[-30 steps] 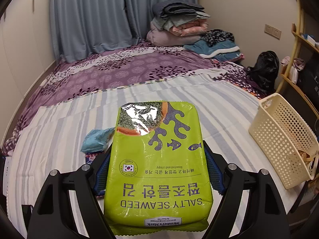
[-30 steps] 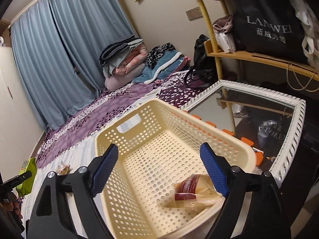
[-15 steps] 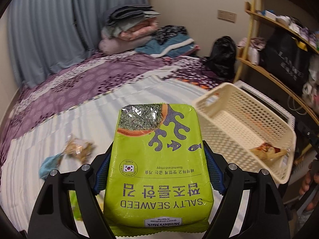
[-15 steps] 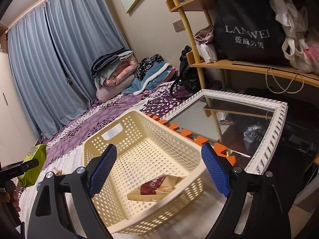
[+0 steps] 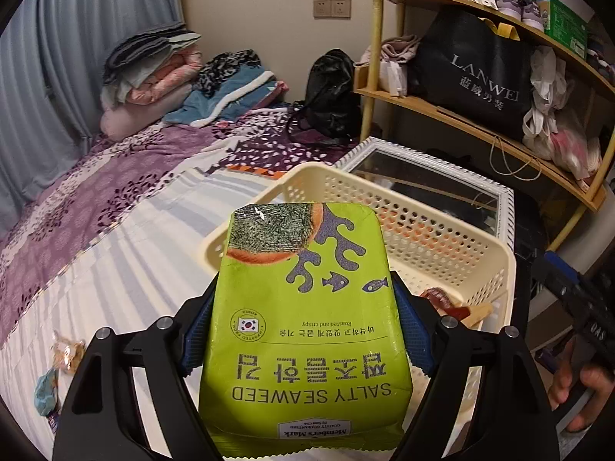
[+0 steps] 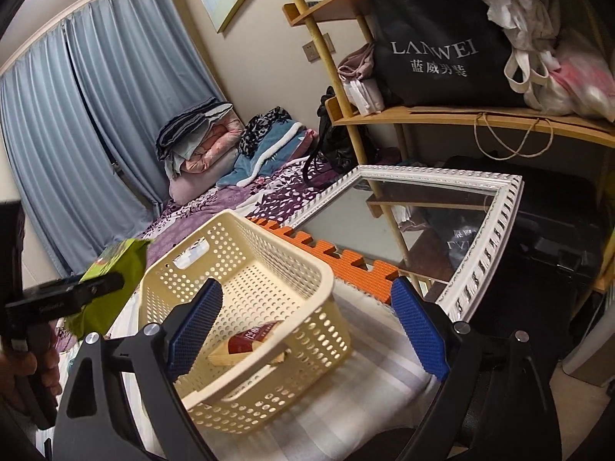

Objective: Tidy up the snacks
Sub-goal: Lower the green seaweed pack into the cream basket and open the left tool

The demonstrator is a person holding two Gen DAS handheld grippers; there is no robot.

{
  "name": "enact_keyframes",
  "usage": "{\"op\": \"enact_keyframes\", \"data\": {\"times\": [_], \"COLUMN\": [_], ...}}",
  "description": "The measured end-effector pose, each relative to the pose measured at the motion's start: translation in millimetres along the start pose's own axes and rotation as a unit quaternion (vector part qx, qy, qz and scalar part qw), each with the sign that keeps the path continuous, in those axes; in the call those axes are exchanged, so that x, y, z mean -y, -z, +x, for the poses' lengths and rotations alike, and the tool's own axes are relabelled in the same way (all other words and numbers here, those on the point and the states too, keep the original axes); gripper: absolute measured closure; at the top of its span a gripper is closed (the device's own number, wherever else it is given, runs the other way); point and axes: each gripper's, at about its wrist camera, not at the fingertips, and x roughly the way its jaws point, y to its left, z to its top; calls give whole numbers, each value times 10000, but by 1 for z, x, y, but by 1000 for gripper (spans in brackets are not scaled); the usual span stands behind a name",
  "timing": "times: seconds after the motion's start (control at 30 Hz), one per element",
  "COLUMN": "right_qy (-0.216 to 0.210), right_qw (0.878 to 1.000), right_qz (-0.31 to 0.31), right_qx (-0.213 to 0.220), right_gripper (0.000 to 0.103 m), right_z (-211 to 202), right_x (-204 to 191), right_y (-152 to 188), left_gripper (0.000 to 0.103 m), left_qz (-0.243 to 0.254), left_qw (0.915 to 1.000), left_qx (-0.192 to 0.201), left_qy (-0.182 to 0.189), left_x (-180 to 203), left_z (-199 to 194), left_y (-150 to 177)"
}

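My left gripper [image 5: 303, 322] is shut on a green salty seaweed packet [image 5: 307, 330] and holds it above the near edge of a cream perforated basket [image 5: 453, 230]. The basket holds one red and tan snack packet [image 5: 449, 305]. In the right wrist view the basket [image 6: 307, 269] stands on the striped bed with the snack [image 6: 253, 342] inside, and the seaweed packet [image 6: 111, 269] hangs at the basket's left. My right gripper [image 6: 307, 326] is open and empty, hovering near the basket's front corner.
A clear-wrapped snack [image 5: 67, 351] and a blue packet [image 5: 46, 392] lie on the striped sheet at the left. A white-framed mirror [image 6: 480, 230] and orange foam mat [image 6: 346, 261] lie beyond the basket. Wooden shelves [image 5: 480, 115] with bags stand at the right.
My left gripper has swung right with the seaweed packet, from over the bed to the basket. The right gripper has pulled back and to the right of the basket.
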Motion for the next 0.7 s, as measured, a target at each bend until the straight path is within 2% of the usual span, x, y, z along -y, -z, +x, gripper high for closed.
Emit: {"op": "enact_keyframes", "data": {"times": [0.07,0.13,0.33,0.57,0.7], "right_qy": [24,22,7,-85,-27], "right_qw": [10000,10000,10000,9999,9999], "right_qz": [12,40,55,-6,-35], "right_qx": [-5,-27,-51,-95,-134], "right_gripper": [14,14,14,6,5], "right_z": [-1,0,4,10,12], "right_x": [1,2,1,-10,-17], "right_y": [1,1,1,0,0], "left_gripper": [20,10,5,5,4], "left_qz": [69,158,77,-282,-345], "left_qw": [9999,9998,9999,9993,9985], "left_qx": [15,72,83,86,141], "left_qy": [95,98,98,-246,-402], "left_x": [6,12,4,-21,-30], "left_z": [7,9,10,6,1], "left_y": [-8,-12,-12,-6,-2]}}
